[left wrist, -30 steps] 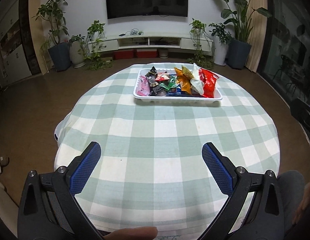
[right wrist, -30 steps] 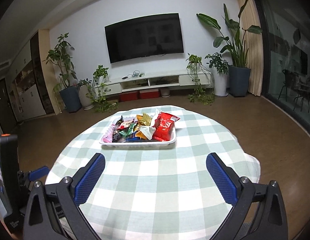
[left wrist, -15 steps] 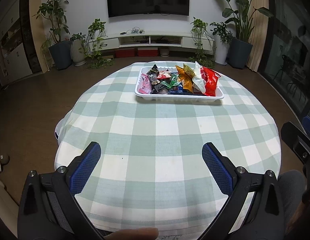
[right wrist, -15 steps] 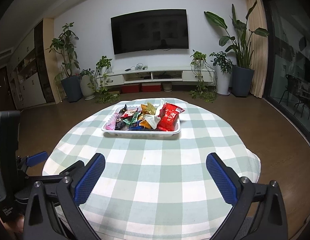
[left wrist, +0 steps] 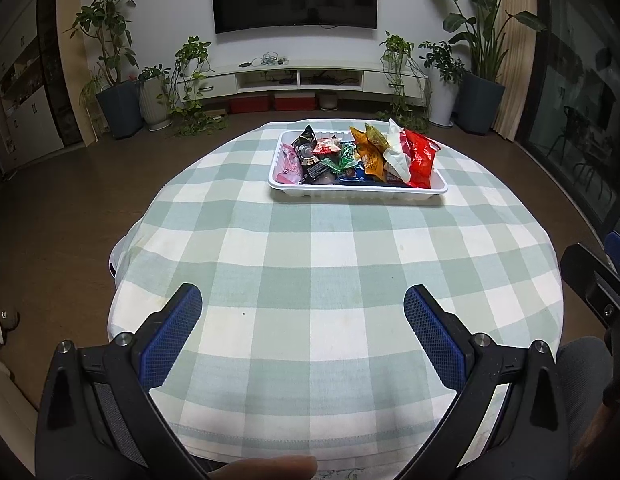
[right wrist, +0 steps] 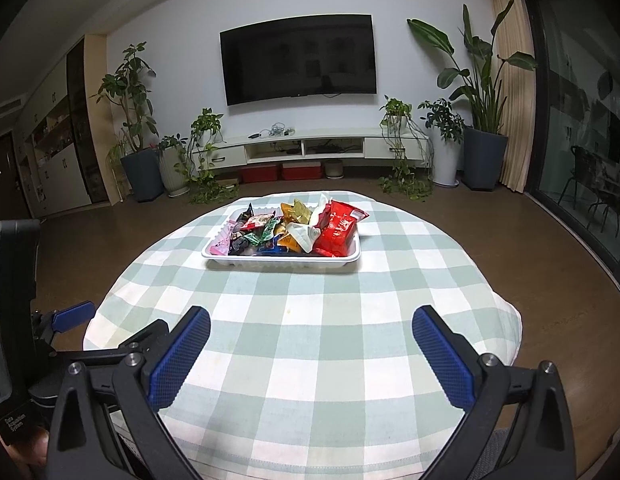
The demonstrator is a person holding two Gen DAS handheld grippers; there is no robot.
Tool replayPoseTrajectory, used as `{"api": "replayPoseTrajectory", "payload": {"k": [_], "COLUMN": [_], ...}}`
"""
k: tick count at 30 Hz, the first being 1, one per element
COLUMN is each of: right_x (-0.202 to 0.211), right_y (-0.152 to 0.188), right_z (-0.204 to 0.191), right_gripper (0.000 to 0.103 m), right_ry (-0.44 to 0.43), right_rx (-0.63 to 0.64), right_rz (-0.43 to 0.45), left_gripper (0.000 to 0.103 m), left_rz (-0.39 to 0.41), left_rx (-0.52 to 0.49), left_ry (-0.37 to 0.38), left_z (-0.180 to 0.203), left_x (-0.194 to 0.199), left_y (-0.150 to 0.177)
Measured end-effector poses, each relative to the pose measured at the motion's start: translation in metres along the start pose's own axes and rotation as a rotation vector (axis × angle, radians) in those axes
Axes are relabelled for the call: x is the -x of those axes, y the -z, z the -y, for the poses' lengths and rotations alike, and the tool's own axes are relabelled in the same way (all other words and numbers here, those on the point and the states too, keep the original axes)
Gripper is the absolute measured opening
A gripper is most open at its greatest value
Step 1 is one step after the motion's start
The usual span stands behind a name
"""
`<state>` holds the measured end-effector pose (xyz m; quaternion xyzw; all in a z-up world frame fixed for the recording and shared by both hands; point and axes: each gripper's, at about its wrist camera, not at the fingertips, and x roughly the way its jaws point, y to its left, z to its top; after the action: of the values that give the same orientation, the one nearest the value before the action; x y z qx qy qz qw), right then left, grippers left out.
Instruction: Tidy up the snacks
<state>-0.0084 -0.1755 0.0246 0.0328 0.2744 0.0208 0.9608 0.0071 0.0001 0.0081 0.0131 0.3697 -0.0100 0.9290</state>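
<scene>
The snacks (left wrist: 358, 156) are lying piled in the white tray (left wrist: 356, 192) at the desk's (left wrist: 310, 264) far side. Both views are drawing nearer the tray than a second ago; the left gripper (left wrist: 302, 309) and right gripper (right wrist: 311, 330) are approaching, spread wide, holding nothing.

Dim indoor light, sharp center, heavy fisheye warp w/ dark corners.

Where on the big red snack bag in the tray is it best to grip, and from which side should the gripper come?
Probably the raised top edge of the red snack bag: it leans at the right end of the white tray, above the rim. The open right gripper could come from the front right, avoiding the white packet on its left.
</scene>
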Motion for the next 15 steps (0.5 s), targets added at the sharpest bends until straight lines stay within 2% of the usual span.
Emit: {"api": "replayPoseTrajectory", "payload": {"k": [15], "right_x": [0.0014], "right_y": [-0.0011], "right_z": [-0.0001], "right_gripper": [0.103], "right_ry": [0.001], "right_rx": [0.0], "right_rz": [-0.001], "left_gripper": [0.102], "left_rz": [-0.001], "left_rx": [-0.001], "left_ry": [0.0], "left_z": [0.0007], "left_x": [-0.0001], "left_y": [0.0007]}}
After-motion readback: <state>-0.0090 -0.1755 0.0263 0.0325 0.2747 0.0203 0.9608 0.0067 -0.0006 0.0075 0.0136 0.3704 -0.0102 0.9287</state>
